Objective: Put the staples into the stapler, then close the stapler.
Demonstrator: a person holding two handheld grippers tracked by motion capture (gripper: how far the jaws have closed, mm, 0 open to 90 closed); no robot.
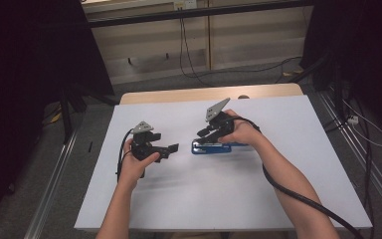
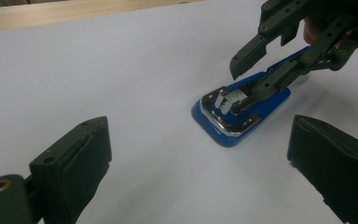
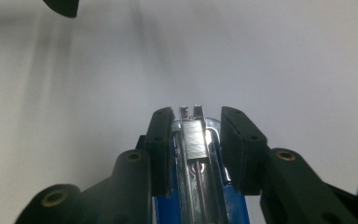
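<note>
- Left tongs (image 2: pixel 205 163) hung released above white tabletop (image 1: pixel 179 199).
- Right tongs (image 3: pixel 196 140) straddled open blue-and-chrome stapler (image 2: pixel 235 109), not clenched; could slip off slick rail.

White-topped table (image 1: pixel 288 164) on grey floor (image 1: pixel 189 82), pale wall (image 1: pixel 243 35) behind.

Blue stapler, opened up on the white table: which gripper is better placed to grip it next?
Right. The right gripper already has its jaws on either side of the blue stapler, over its metal staple channel. The left gripper hangs open, well short of it.
</note>
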